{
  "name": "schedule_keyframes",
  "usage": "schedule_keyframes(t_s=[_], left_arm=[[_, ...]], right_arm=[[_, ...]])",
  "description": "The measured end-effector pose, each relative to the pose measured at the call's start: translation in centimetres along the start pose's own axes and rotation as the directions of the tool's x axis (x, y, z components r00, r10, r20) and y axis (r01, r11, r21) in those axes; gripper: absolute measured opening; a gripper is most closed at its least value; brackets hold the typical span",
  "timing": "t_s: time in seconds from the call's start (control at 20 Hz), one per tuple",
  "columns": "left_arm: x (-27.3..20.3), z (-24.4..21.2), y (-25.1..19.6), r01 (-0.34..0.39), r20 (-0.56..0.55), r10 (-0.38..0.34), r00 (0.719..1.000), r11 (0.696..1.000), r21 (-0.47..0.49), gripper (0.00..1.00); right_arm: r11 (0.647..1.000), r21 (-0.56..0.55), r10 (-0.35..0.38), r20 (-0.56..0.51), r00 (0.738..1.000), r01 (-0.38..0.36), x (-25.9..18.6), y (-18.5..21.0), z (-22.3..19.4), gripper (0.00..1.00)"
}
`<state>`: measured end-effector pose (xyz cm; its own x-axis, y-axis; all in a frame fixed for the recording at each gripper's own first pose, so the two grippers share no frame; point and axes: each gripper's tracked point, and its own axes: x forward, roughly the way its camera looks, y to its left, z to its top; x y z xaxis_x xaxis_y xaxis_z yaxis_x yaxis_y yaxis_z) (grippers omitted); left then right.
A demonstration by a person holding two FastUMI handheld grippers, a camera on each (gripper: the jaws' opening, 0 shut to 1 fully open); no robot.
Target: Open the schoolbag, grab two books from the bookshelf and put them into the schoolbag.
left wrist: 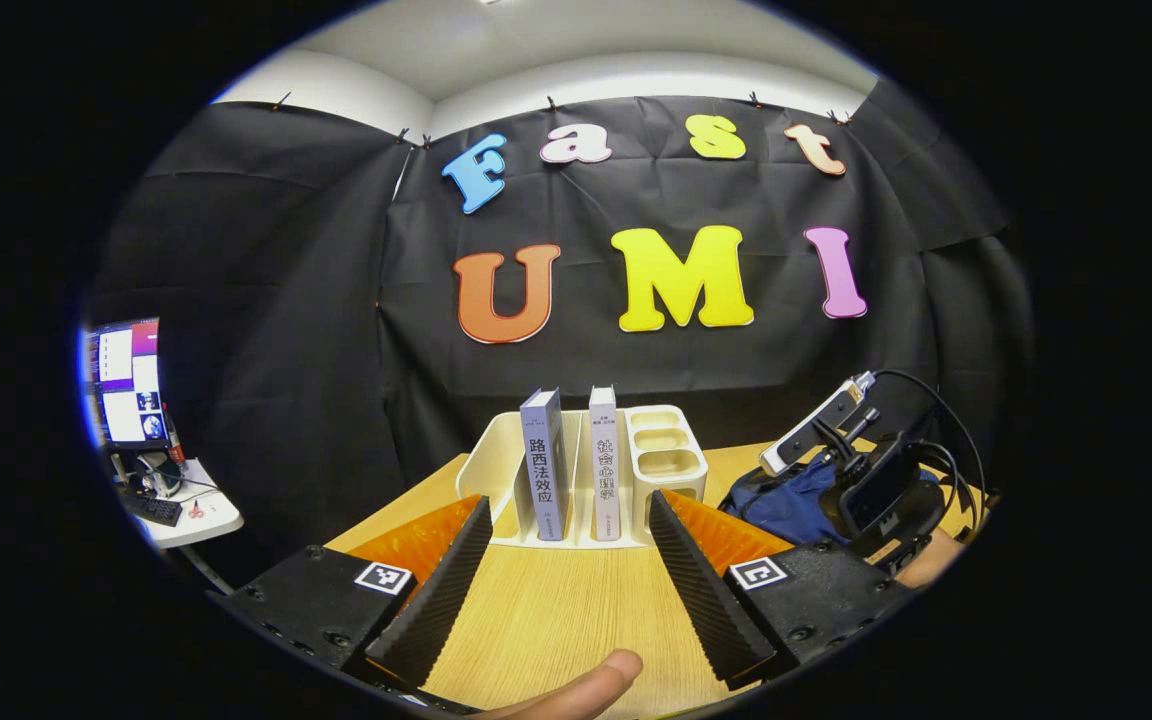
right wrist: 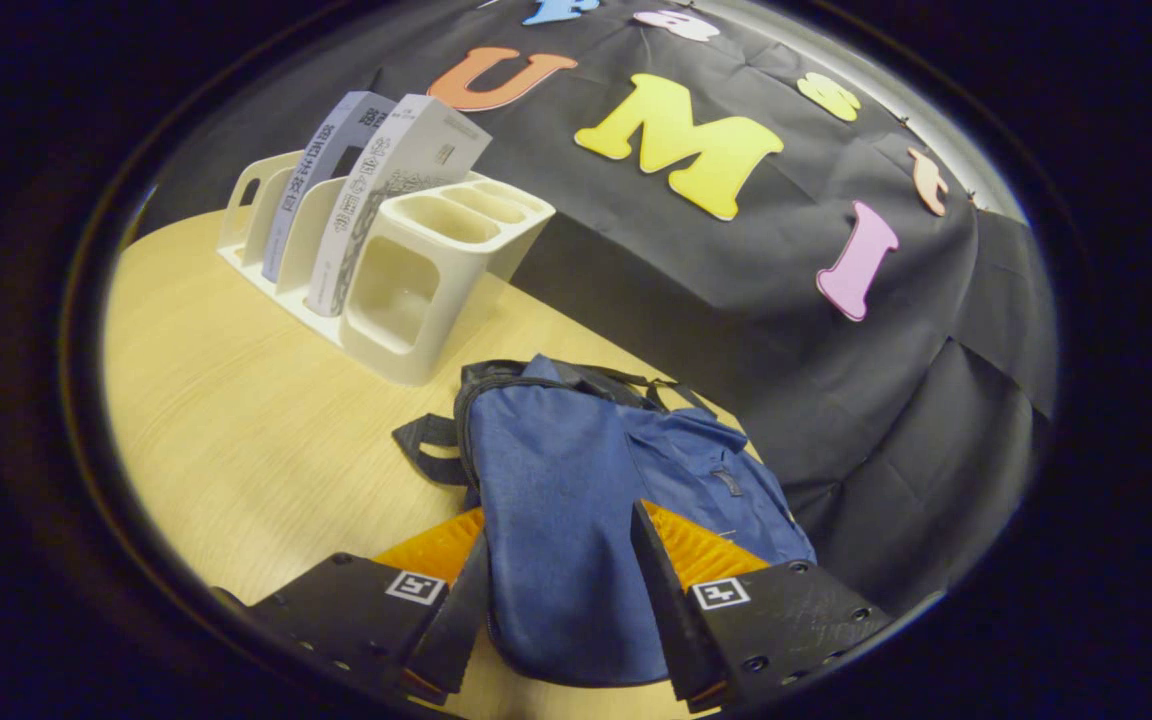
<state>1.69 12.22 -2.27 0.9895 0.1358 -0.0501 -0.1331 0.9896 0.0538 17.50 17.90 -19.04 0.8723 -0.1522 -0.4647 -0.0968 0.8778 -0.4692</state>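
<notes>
— While my left gripper [left wrist: 568, 580] hangs over the bare table [left wrist: 556, 610] with its jaws spread wide and nothing between them, where do the books stand?

— Straight ahead of those jaws, in the white rack [left wrist: 496, 470]. The grey book [left wrist: 544, 465] and the white book [left wrist: 604, 465] both stand upright, spines toward me, long axis vertical, one slot apart. The rack's small cups sit just right of the white book.

— And the schoolbag?

— Off to the right of my left jaws I see the blue schoolbag [left wrist: 786, 505] lying flat on the table, beside the rack, with my right gripper [left wrist: 876, 490] over it. In the right gripper view the schoolbag [right wrist: 576, 520] lies between my right gripper's [right wrist: 561, 590] fingers, its long axis running away from me toward the black wall, its dark straps at the far end near the rack [right wrist: 416, 290].

— Are those jaws pinching it?

— They're apart, with the cloth bulging up between them; whether both press on it I cannot tell. The books [right wrist: 376, 190] lean in their slots beyond, up and left.
</notes>
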Motion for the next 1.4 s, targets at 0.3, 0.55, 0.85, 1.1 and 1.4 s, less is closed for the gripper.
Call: schedule_keyframes(t_s=[0.3,0.55,0.85,1.1,1.4], left_arm=[[-0.1,0.2,-0.8,0.02,0.013,-0.02,1.0,1.0,0.01,0.99],[0.4,0.0,-1.5,0.03,0.005,-0.03,1.0,1.0,-0.008,0.99],[1.5,-1.0,-1.0,-0.005,-0.033,0.004,0.999,0.999,-0.039,0.99],[2.4,-1.0,-1.6,0.011,-0.047,-0.014,0.999,0.998,-0.059,0.94],[6.0,0.6,-3.2,0.079,-0.082,-0.09,0.993,0.989,-0.126,0.99]], right_arm=[[1.0,0.021,-0.002,-0.024,1.0,0.002,2.1,0.1,0.0,0.45],[0.997,0.032,0.067,-0.015,0.998,-0.066,2.1,-1.0,0.8,0.12],[0.983,0.084,0.163,0.025,0.986,-0.164,1.8,-4.0,2.2,0.07],[0.972,0.12,0.193,0.072,0.979,-0.201,1.3,-8.0,3.9,0.07],[0.967,0.144,0.185,0.16,0.97,-0.209,0.6,-14.8,8.0,0.06]])
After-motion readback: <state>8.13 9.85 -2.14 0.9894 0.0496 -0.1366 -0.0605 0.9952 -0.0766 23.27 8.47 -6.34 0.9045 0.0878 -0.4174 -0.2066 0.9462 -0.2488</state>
